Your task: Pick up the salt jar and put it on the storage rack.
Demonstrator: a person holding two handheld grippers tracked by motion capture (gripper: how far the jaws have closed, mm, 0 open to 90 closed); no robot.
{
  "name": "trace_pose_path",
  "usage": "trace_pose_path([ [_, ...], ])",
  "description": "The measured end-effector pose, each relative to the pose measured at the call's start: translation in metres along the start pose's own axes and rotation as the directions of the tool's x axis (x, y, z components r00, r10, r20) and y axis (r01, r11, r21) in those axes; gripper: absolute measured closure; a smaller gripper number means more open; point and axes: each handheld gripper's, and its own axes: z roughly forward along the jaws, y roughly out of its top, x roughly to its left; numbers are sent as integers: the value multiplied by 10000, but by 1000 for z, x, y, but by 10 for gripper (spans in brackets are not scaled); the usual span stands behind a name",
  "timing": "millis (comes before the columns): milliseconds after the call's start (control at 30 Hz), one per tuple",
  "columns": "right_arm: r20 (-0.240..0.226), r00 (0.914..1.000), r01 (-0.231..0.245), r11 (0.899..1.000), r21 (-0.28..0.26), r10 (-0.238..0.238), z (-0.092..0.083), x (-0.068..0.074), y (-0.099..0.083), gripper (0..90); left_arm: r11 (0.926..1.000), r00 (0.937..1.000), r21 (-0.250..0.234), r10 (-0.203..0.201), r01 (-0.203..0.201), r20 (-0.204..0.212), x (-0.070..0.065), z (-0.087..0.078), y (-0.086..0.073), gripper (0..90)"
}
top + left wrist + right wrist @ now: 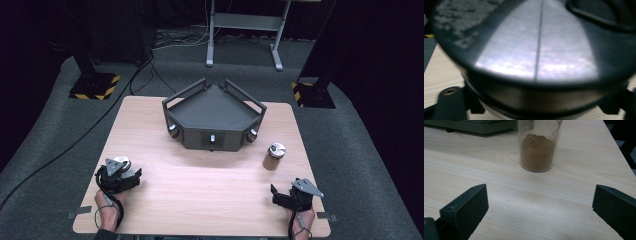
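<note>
A jar with a shiny metal lid [536, 50] stands at the table's front left, its lid [122, 161] showing just past my left gripper [121, 170]. In the left gripper view my left gripper [536, 105] has its black jaws against both sides of the jar, shut on it. A clear jar of brown powder [274, 156] with a metal lid stands upright at the right. My right gripper [286, 192] rests a short way in front of it. In the right gripper view my right gripper [539, 202] is open and the powder jar [537, 147] stands beyond it, untouched.
A dark angular tray [213, 107] with raised rails and round knobs on its front sits at the back middle of the wooden table [200, 195]. Two stands with yellow-black striped bases [95, 86] [312, 92] flank the table's far corners. Cables run across the floor.
</note>
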Motion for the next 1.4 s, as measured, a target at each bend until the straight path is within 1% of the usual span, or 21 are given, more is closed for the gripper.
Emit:
trace_pose_path([
  [133,28,10000,4,10000,-8,-4,0,1,0,0,9999,10000,-125,-72,72,-28,4,-2,-2,305],
  [200,25,10000,15,10000,-10,-15,0,1,0,0,9999,10000,-121,1,-2,-84,3,-2,-3,309],
  [367,17,10000,10,10000,-10,-10,0,0,0,0,9999,10000,-112,29,-30,-70,3,-2,-2,312],
  [733,8,10000,42,10000,-26,-42,0,0,-1,0,10000,9999,-53,65,-64,127,6,-4,-1,312],
  [900,4,10000,35,10000,-38,-35,0,0,-1,0,9998,9999,-176,53,-50,128,4,-8,0,312],
  [967,0,10000,40,10000,-37,-40,0,0,-1,0,9998,9998,-162,146,-144,143,4,-10,2,312],
  [1400,-6,10000,54,10000,-39,-54,0,0,-1,0,9988,9984,-335,380,-367,418,0,-20,11,312],
])
